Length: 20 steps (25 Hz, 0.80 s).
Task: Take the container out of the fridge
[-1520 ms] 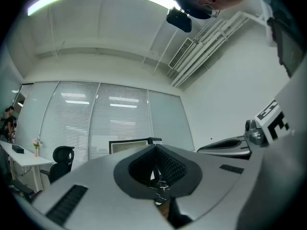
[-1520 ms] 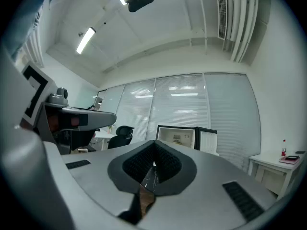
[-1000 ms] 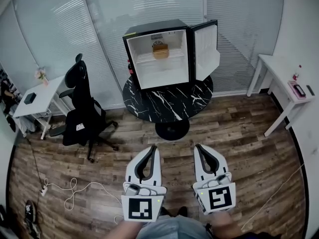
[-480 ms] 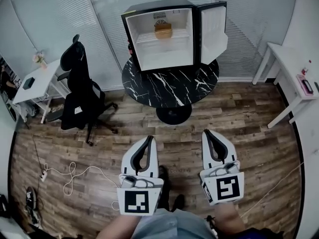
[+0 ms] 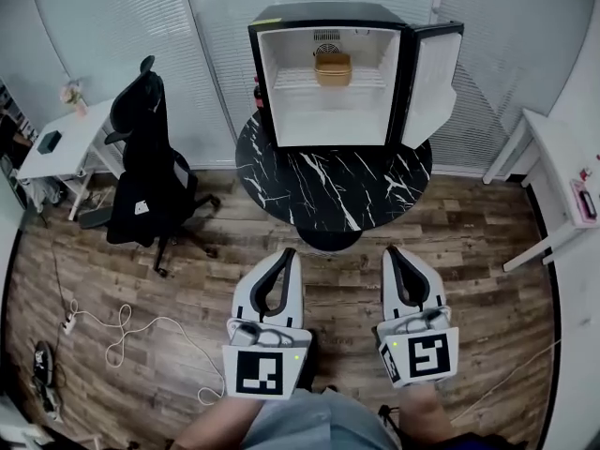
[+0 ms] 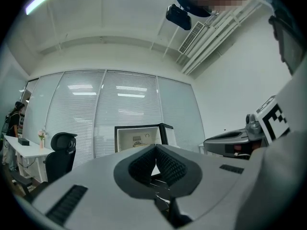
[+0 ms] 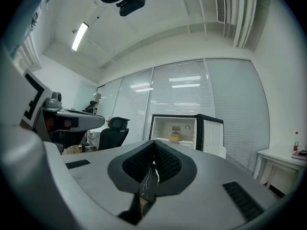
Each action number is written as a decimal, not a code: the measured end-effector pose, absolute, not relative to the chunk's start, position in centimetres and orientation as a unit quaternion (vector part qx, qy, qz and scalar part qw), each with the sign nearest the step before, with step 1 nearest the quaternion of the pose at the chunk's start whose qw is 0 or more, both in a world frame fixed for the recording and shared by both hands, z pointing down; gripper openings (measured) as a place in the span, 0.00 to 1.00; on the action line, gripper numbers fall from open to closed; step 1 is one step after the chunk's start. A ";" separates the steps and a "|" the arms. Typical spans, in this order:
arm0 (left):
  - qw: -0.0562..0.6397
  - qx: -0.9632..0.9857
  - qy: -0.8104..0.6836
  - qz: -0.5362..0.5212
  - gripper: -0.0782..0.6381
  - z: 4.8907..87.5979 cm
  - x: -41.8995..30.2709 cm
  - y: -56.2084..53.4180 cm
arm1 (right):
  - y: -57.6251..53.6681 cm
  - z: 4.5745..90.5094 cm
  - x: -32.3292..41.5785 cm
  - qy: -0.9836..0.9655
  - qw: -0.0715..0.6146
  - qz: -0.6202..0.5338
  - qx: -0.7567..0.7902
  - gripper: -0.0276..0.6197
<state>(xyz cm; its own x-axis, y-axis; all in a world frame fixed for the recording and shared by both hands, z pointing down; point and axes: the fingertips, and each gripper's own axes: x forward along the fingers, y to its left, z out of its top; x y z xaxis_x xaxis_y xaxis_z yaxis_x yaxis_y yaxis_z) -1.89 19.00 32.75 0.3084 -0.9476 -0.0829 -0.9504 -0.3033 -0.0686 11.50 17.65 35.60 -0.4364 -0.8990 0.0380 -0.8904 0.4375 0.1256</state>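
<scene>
Container (image 5: 332,67), tan and lidded, sat on the upper shelf inside the open fridge (image 5: 319,14), toward the back wall. The fridge stood on a round black marble table (image 5: 328,190), and its door (image 5: 433,82) was swung out to the right.

From my seat, both tools were well short of it. In the head view the left gripper (image 5: 287,254) and the right gripper (image 5: 394,251) hung low over the wooden floor (image 5: 487,289), side by side. The table's near edge lay between them and the fridge.

The left gripper view showed its ribbed pads pressed tip to tip with nothing caught between them. The fridge appeared small just above the tips. The right gripper view showed the same: pads closed on each other, empty. There the container (image 7: 175,138) showed far off, slightly right of the tips, on its shelf.

A black office chair (image 5: 145,172) stood left of the table. A white cable (image 5: 131,331) lay looped on the floor below it.
</scene>
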 end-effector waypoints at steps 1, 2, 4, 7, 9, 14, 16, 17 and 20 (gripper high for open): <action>0.053 -0.807 0.588 0.015 0.13 32.6 -2.4 17.8 | 16.4 35.4 11.0 -0.847 0.049 -0.045 0.528 0.06; 0.056 -0.807 0.588 0.016 0.13 32.4 -2.8 16.5 | 15.1 35.2 10.5 -0.847 0.049 -0.047 0.527 0.06; 0.064 -0.808 0.585 0.020 0.13 31.7 -3.5 13.9 | 12.4 34.4 9.7 -0.846 0.046 -0.055 0.528 0.06; 0.073 -0.809 0.581 0.037 0.13 30.4 -4.6 10.3 | 9.0 33.3 8.4 -0.844 0.041 -0.068 0.530 0.06; 0.077 -0.811 0.579 0.043 0.13 29.8 -5.4 8.3 | 7.1 32.6 7.6 -0.842 0.038 -0.076 0.533 0.06; 0.078 -0.814 0.573 0.056 0.13 29.0 -6.4 4.2 | 3.3 31.2 6.8 -0.835 0.036 -0.091 0.541 0.06; 0.079 -0.818 0.568 0.053 0.13 29.1 -6.4 2.8 | 1.9 31.1 6.7 -0.832 0.038 -0.093 0.545 0.06; 0.077 -0.819 0.565 0.052 0.13 29.3 -6.4 2.2 | 1.4 31.2 6.7 -0.831 0.039 -0.093 0.547 0.06; 0.067 -0.825 0.559 0.046 0.13 30.6 -6.2 0.7 | 0.1 32.1 6.9 -0.828 0.044 -0.088 0.553 0.06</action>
